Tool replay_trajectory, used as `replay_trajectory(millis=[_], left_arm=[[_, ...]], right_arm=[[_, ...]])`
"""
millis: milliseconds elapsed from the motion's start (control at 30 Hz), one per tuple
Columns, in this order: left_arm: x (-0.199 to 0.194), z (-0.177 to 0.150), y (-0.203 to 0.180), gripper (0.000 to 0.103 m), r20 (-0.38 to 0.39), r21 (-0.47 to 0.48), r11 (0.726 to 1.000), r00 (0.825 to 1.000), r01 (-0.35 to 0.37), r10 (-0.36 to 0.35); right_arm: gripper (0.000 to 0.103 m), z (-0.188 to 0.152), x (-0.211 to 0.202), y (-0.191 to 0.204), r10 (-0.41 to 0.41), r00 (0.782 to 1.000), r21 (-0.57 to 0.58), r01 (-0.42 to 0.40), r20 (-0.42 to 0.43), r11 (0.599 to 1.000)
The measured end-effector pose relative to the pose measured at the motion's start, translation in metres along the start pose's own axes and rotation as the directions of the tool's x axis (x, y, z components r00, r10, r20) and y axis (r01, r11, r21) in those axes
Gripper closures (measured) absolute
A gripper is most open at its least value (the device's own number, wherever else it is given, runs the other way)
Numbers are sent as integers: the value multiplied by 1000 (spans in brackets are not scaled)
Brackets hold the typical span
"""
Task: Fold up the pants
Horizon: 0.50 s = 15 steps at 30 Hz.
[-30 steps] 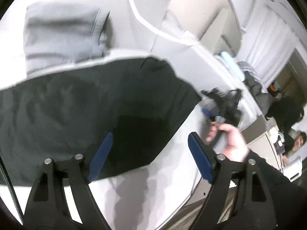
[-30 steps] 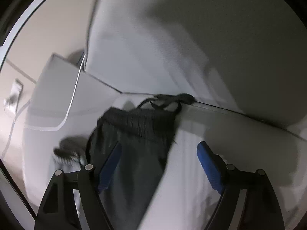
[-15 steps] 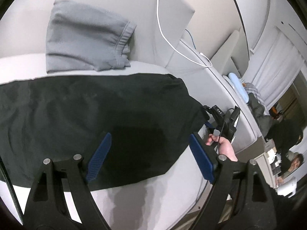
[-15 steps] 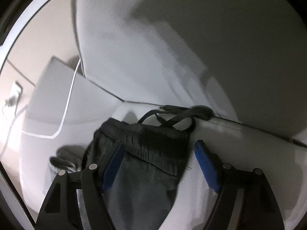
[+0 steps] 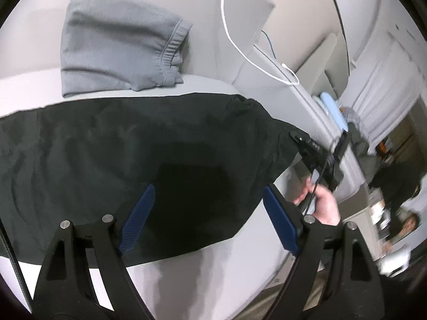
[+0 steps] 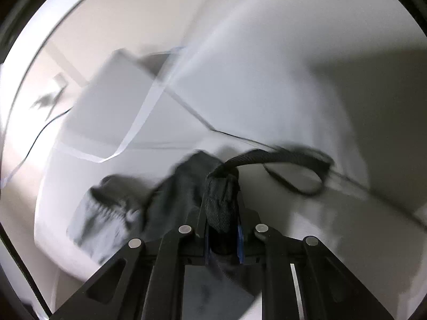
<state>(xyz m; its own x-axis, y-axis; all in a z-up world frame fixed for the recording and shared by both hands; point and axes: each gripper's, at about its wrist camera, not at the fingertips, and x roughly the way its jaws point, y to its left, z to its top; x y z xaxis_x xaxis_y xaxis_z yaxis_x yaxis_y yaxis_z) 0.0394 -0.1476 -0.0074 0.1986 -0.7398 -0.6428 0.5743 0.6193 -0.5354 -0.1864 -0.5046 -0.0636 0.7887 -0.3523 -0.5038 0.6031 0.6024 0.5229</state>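
Right tool (image 6: 223, 229) has just clamped down, jaws closing on the bunched waistband of the black pants (image 5: 138, 170), fabric wedged between the blue pads; drawstring (image 6: 277, 160) loops out loose past the tips. Left tool (image 5: 208, 218) is released, jaws wide with nothing between them, hovering over the middle of the pants. Pants lie spread flat across the pale bed surface (image 5: 192, 277), waist end toward the right tool, other end running out of view at the left. I judge them light, soft and floppy: they will sag and drag from one pinch, so my left tool should take the far leg hem or the opposite waistband corner, both layers together. Elastic band is the thickest, least slippery hold. Folded grey sweatpants (image 5: 117, 50) sit just behind, apart from the black fabric. White cable (image 5: 240, 50) trails over the cushions. Right view is heavily blurred; how much cloth is caught I cannot tell. Hems are cut off.
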Motion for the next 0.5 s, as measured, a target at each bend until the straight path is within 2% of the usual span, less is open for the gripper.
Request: replay_trajectory(millis=[67,133,233,267,400,500], left_arm=[[4,22,-8,22,-19,-12,1000,1000,0,0],[11,50,-28,22,-23,13,999,999,-31,31],[44,98,-68,20,-109,78,997,993,-31,39],[61,115,-82,20,-151,85,996,987,-37,50],[126,167,-139,20,-225,118,992,971,-53,79],[181,181,-180,20,-331,191,979,934,-74,135]], right_arm=[[88,0,-11,23,48,999,-68,-47,17,997],[88,-4,-22,40,73,997,-132,-69,23,989],[88,-13,-37,67,113,993,-232,-107,16,967],[88,-16,-41,75,134,991,-255,-127,10,959],[88,-29,-51,98,177,984,-358,-171,-18,918],[88,-39,-57,113,208,978,-428,-193,-13,883]])
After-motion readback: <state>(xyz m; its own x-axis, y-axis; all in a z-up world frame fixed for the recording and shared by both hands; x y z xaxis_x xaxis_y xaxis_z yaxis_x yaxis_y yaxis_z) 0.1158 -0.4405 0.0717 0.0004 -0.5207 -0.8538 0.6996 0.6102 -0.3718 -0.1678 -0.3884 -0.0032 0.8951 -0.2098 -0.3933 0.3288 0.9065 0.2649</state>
